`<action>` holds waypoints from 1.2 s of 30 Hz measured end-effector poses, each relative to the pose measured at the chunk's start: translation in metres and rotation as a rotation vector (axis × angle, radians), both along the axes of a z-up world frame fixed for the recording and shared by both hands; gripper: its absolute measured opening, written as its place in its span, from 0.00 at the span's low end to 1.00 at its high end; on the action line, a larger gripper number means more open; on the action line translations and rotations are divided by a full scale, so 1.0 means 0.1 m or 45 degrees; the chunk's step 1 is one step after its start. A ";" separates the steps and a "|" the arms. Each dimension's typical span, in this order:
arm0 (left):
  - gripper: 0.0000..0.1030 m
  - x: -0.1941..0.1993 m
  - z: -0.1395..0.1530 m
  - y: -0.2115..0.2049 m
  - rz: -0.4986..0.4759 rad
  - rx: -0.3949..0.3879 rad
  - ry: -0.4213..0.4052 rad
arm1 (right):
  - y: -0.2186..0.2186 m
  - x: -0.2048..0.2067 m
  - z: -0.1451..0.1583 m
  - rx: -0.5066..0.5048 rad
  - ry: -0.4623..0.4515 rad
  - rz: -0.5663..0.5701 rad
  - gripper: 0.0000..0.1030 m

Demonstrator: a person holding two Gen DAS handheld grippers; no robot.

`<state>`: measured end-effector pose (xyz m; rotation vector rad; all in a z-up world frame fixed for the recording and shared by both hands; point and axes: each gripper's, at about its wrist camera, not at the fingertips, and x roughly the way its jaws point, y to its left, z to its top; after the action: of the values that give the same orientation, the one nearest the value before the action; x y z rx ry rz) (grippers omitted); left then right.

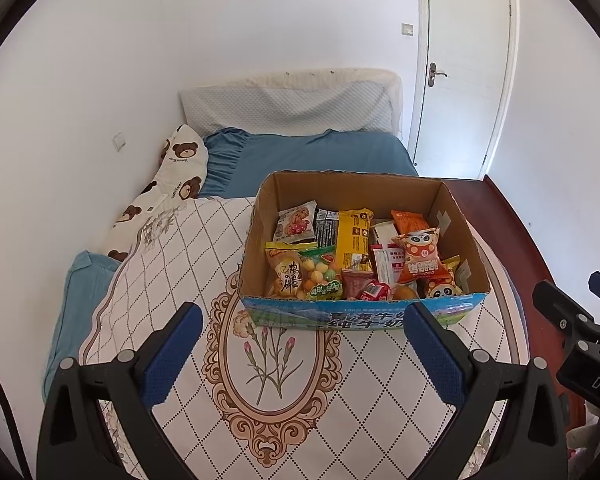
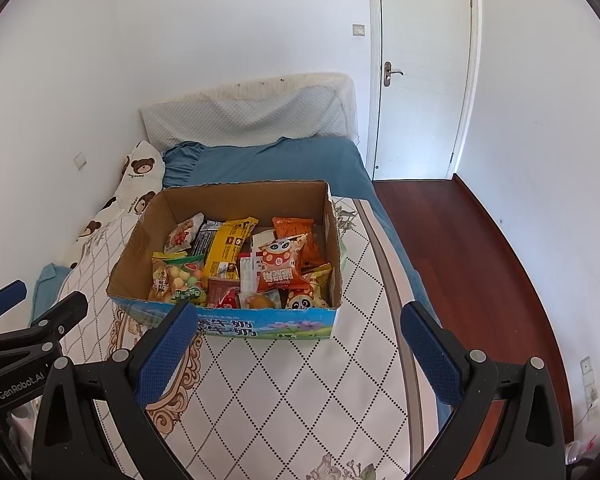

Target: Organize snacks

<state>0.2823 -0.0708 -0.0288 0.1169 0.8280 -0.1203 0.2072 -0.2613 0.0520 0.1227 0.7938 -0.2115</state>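
— How is the left gripper [image 1: 304, 316] posed?

— Held level above the near part of the white quilted bed cover with the diamond pattern and floral oval [image 1: 283, 364], pointing toward the headboard. Its two blue-padded fingers [image 1: 171, 354] are spread wide, with nothing between them. It touches nothing.

— Where are the snacks?

— All in the open brown cardboard box with the blue printed front panel [image 1: 360, 316], which sits on the cover toward the bed's right edge. The left gripper's right finger overlaps the box's near right corner in the left wrist view, though whether it touches I cannot tell.

— What lies inside, left to right?

— By the near left corner, a yellow packet with black characters [image 1: 283, 274], then a clear bag of round coloured candies [image 1: 320, 276]. Behind them a long yellow wrapper [image 1: 354, 240] stands tilted. Toward the right wall, an orange packet with a panda face [image 1: 420, 256] lies on top of the heap, and a second panda packet [image 1: 442, 290] is tucked in the near right corner.

— And the right gripper [image 2: 297, 314]?

— Level too, just beside the left one, whose black frame [image 2: 23, 344] shows at the left edge of the right wrist view. Its fingers [image 2: 432, 354] are likewise spread apart and empty, the left one in front of the box's [image 2: 259, 324] printed panel, the right one out over the bed's right edge.
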 end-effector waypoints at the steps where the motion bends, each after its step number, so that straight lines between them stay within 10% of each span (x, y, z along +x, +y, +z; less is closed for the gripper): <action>1: 1.00 0.00 0.00 0.00 -0.001 -0.001 0.000 | 0.00 0.00 0.00 0.000 0.000 0.000 1.00; 36: 1.00 -0.02 0.06 -0.04 -0.005 0.002 -0.027 | -0.04 0.00 0.07 0.016 -0.016 0.009 1.00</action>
<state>0.2800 -0.0745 -0.0225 0.1210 0.8068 -0.1220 0.2068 -0.2651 0.0591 0.1326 0.7833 -0.1993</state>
